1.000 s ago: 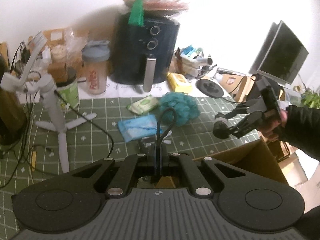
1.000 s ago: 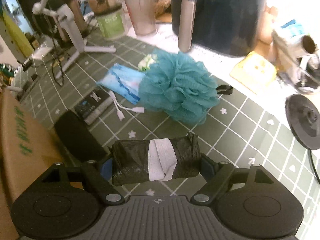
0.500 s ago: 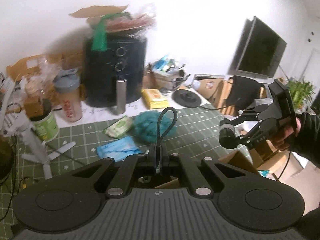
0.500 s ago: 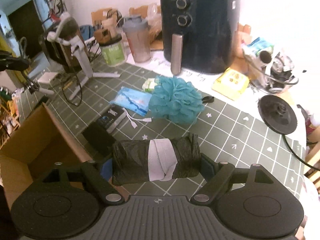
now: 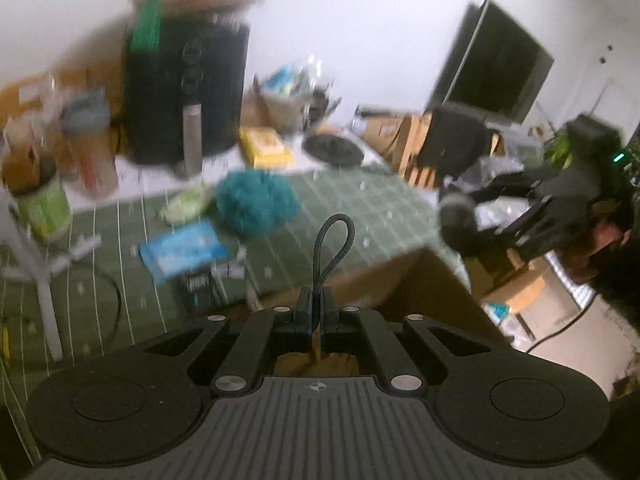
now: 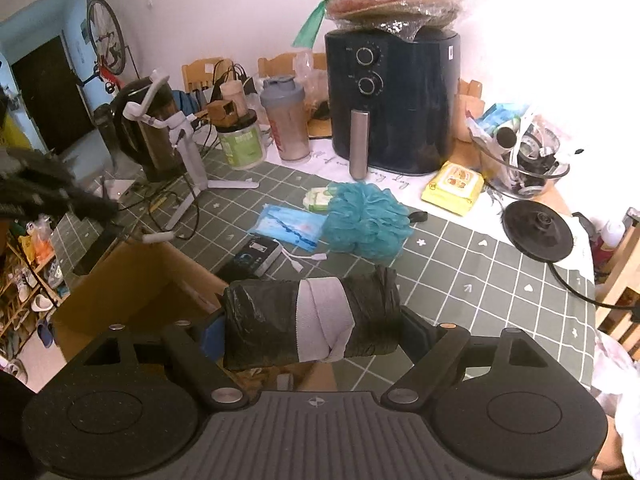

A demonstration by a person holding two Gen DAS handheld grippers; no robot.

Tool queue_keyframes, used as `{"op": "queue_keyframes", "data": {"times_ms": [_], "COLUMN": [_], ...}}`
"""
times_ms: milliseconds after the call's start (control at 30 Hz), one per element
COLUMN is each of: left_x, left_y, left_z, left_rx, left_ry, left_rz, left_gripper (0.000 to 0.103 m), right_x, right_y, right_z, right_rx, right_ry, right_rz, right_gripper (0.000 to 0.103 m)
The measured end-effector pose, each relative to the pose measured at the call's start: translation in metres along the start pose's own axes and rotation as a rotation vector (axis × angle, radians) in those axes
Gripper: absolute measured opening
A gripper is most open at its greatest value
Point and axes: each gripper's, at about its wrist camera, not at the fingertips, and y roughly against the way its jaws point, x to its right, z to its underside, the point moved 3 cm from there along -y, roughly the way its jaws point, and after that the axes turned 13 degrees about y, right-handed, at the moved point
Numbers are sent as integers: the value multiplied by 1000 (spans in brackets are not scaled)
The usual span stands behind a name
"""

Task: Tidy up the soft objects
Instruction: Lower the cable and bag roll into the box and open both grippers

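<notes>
Dark air fryer (image 6: 394, 104) at the back of the table, wrapped mats (image 6: 394, 0) stacked on top. Shaker bottle (image 6: 285, 118) and green tub (image 6: 241, 142) to its left, white phone stand (image 6: 188, 152) further left. Black kettle base (image 6: 538, 232) at right, monitor (image 5: 496, 60) behind.

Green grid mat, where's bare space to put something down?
Bare: the mat between the teal loofah and black kettle base, running to the near right edge. Crowded: left of the loofah, around blue packet, power bank and white stand.
</notes>
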Motion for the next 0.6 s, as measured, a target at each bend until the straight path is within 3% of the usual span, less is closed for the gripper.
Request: {"op": "queue_keyframes", "data": {"times_ms": [200,600], "left_x": [-9,-12], "left_y": [-21,-34], "left_z": [24,50], "left_rx": [-105,-199], "left_ry": [24,98], "left_rz": [-58,-146], "left_gripper": [3,4], "right_x": [-11,-32], "right_y": [11,19], "right_z": [9,19], "right_rx": [7,16], "right_ry": [-34,-60], "right_rz": [2,-36], "right_gripper": [85,85]}}
